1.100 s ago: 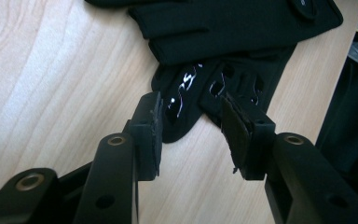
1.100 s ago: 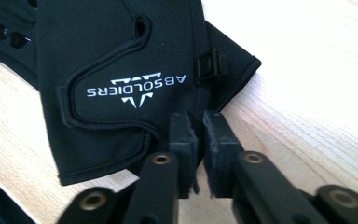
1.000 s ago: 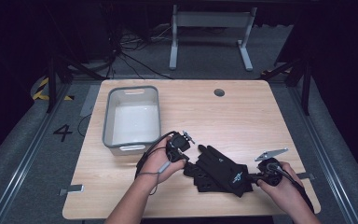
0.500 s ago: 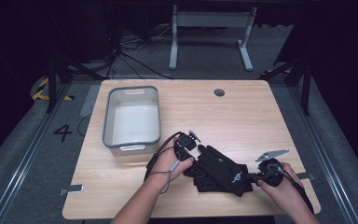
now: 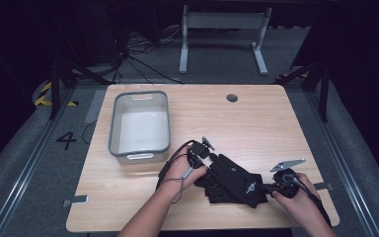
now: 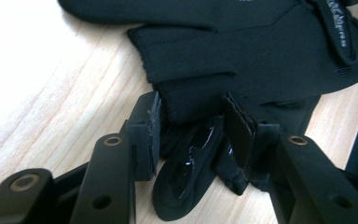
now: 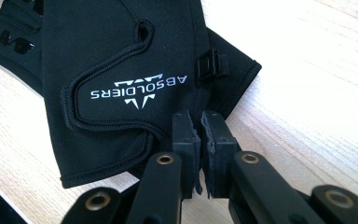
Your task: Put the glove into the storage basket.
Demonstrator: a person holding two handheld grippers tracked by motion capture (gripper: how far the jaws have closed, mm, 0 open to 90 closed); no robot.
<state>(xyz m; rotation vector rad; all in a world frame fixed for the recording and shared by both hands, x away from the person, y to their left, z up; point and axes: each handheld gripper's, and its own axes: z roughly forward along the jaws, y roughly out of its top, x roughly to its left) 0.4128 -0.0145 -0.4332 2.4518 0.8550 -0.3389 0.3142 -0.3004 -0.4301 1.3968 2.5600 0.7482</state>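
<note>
I see a pair of black fabric fingerless gloves (image 5: 234, 180) lying on the light wooden bench (image 5: 256, 123), near its front edge. My right hand-held gripper (image 7: 200, 122) is pinched tight on the top glove's cuff edge. My left hand-held gripper (image 6: 191, 122) is apart around a glove's finger end. A grey plastic bin (image 5: 140, 147) sits off to the left.

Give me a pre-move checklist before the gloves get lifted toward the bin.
1. Right gripper shut on the top glove at its cuff edge: ok.
2. Left gripper closed on the glove's finger end: not ok, jaws open around a finger tip.
3. Lower glove free of the top one: cannot tell; they overlap.
4. Bin ready to receive: ok, nothing visible inside.
5. Table path from gloves to bin unobstructed: ok.
</note>
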